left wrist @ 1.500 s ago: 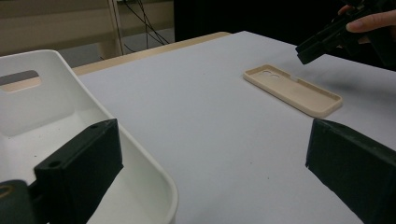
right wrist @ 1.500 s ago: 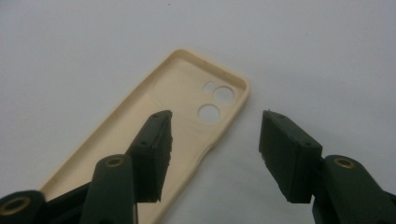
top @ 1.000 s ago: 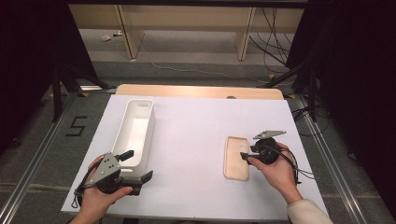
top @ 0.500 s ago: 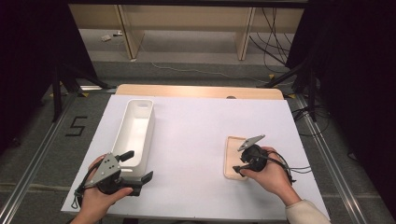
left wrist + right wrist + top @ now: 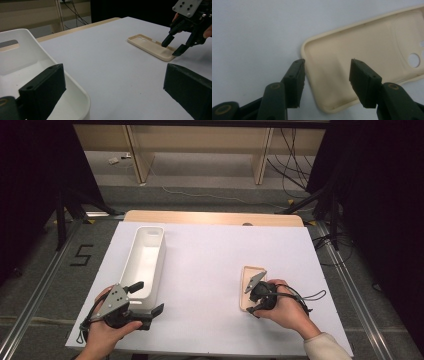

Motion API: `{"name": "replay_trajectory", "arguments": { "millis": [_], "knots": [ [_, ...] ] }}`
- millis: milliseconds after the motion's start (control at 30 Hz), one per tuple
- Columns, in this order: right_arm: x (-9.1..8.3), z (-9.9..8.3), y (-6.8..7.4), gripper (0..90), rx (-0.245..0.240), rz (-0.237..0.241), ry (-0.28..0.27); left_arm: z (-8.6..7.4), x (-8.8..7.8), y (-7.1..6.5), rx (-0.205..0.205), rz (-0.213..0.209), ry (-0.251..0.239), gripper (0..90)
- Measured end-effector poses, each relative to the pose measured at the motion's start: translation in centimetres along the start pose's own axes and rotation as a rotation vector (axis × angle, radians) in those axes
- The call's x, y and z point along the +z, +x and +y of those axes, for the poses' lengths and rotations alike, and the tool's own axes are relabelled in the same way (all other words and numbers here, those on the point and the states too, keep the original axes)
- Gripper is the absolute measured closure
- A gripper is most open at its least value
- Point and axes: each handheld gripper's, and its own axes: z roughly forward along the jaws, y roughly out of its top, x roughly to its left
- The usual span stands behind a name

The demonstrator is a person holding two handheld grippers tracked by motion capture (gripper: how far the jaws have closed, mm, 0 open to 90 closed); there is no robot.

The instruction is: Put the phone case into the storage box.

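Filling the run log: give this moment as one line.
right claw: open, straddling phone case end | left claw: open, at white bin | case flat on table

On the worktop [image 5: 210, 270], the bin [image 5: 146, 260] lies left and the phone case [image 5: 248, 285] lies right, well apart.

Grey floor [image 5: 200, 195] with loose cables [image 5: 287, 150], wooden shelving [image 5: 200, 150] behind, black curtains [image 5: 30, 180] flanking.
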Motion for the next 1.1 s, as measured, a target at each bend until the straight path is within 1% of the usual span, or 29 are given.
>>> {"name": "replay_trajectory", "arguments": {
  "millis": [67, 167, 200, 367, 600, 733, 767, 833, 900, 967, 1067, 1100],
  "knots": [
    [0.12, 0.13, 0.17, 47.6, -0.008, -0.012, 0.013, -0.01, -0.01, -0.02, 0.0, -0.002, 0.0, 3.3],
    [0.23, 0.2, 0.28, 47.9, -0.021, -0.01, 0.029, 0.0, -0.03, 0.0, 0.002, -0.001, -0.001, 3.3],
    [0.38, 0.22, 0.35, 48.1, -0.036, -0.008, 0.043, -0.01, -0.03, 0.0, 0.001, -0.002, -0.001, 3.3],
    [0.61, 0.3, 0.44, 49.4, -0.059, -0.003, 0.065, -0.02, -0.01, -0.03, 0.0, -0.002, 0.001, 3.4],
    [0.67, 0.49, 0.42, 51.8, -0.072, 0.004, 0.111, -0.02, -0.01, -0.06, 0.002, -0.005, 0.001, 3.5],
    [0.72, 0.56, 0.47, 53.1, -0.077, 0.007, 0.116, -0.02, 0.0, -0.07, -0.001, -0.005, 0.001, 3.6],
    [0.78, 0.6, 0.51, 54.2, -0.084, 0.005, 0.111, -0.02, 0.0, -0.08, -0.001, -0.006, 0.001, 3.6],
    [0.75, 0.65, 0.52, 55.5, -0.09, 0.012, 0.122, -0.03, 0.01, -0.1, -0.002, -0.008, 0.002, 3.6],
    [0.76, 0.69, 0.54, 57.0, -0.112, 0.017, 0.119, -0.05, 0.06, -0.11, -0.003, -0.012, -0.001, 3.6],
    [0.77, 0.71, 0.61, 58.4, -0.11, 0.016, 0.121, -0.05, 0.09, -0.11, -0.003, -0.014, -0.003, 3.6],
    [0.83, 0.73, 0.68, 60.8, -0.121, 0.019, 0.114, -0.06, 0.09, -0.14, -0.005, -0.015, -0.002, 3.6],
    [0.85, 0.75, 0.69, 62.5, -0.13, 0.026, 0.113, -0.07, 0.12, -0.15, -0.006, -0.017, -0.004, 3.6]
  ]
}}
